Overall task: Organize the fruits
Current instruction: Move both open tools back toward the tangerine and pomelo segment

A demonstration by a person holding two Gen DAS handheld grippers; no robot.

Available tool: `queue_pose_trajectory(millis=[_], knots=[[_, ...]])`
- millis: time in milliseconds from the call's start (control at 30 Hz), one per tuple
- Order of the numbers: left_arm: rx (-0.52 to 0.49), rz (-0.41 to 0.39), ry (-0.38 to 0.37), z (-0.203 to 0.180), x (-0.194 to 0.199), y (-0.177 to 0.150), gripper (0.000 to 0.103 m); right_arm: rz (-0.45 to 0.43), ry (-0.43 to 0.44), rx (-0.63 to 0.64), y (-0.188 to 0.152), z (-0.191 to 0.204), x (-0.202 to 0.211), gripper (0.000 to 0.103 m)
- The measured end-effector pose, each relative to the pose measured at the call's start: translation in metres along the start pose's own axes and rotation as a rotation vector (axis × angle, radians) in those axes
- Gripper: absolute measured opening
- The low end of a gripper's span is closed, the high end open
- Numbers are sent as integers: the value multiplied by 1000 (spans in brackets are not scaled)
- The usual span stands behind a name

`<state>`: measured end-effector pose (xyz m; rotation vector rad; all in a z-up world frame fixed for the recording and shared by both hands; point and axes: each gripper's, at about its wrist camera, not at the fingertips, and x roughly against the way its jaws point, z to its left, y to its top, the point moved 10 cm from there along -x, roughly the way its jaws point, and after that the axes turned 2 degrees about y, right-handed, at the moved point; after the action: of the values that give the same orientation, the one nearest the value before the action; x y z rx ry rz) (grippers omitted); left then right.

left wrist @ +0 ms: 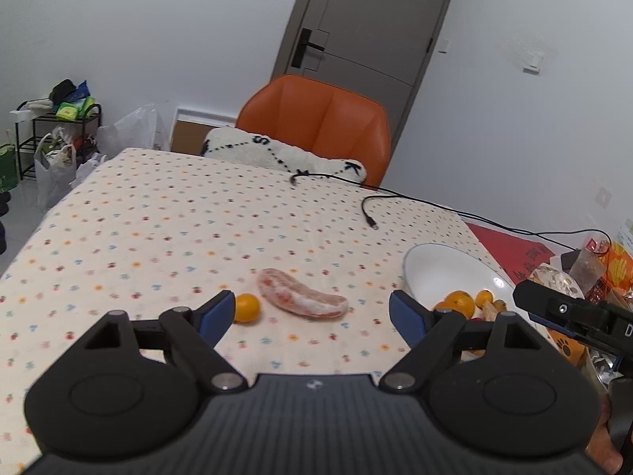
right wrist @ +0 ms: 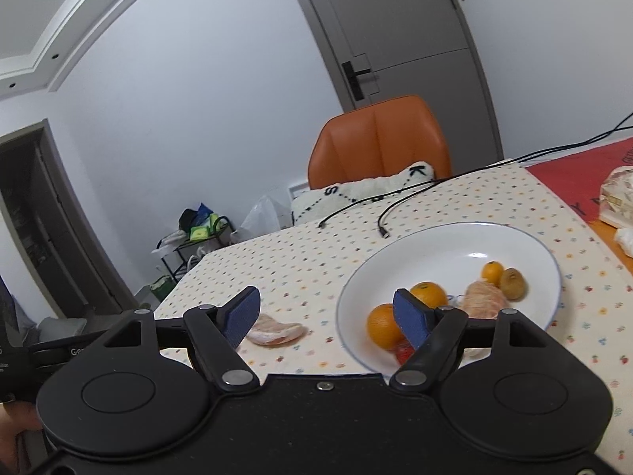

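Left gripper point(left wrist: 310, 310): your fingers point(left wrist: 215, 312) are spread wide and hold nothing, low over the worktop point(left wrist: 158, 229).
Right gripper point(right wrist: 326, 310): your fingers point(right wrist: 411, 318) are released too, empty, with the right one over the near rim of the plate point(right wrist: 522, 237).
Pomelo segment point(left wrist: 300, 295): it lies on the dotted cloth between your left fingers, beyond their tips, just left of the plate point(left wrist: 439, 265).
Small orange point(left wrist: 246, 308): on the cloth, just beside your left fingertip and near the segment's end.
Fruit on the plate: two oranges point(right wrist: 385, 324), a peeled citrus point(right wrist: 484, 301), a kumquat point(right wrist: 492, 271) and a brown kiwi-like fruit point(right wrist: 512, 283); something red point(right wrist: 403, 352) shows behind your right finger, too hidden to identify.
Cable point(left wrist: 370, 213): it trails across the far worktop.
Orange chair point(left wrist: 316, 126): beyond the far edge, with a cushion point(left wrist: 277, 154) against it.
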<state>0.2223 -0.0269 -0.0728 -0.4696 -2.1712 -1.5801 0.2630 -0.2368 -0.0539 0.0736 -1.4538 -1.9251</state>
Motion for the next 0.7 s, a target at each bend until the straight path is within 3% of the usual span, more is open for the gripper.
queue_pose_trajectory(millis=[700], knots=[[70, 35, 16, 72, 2, -19, 83, 77, 16, 72, -23, 49, -36, 74]])
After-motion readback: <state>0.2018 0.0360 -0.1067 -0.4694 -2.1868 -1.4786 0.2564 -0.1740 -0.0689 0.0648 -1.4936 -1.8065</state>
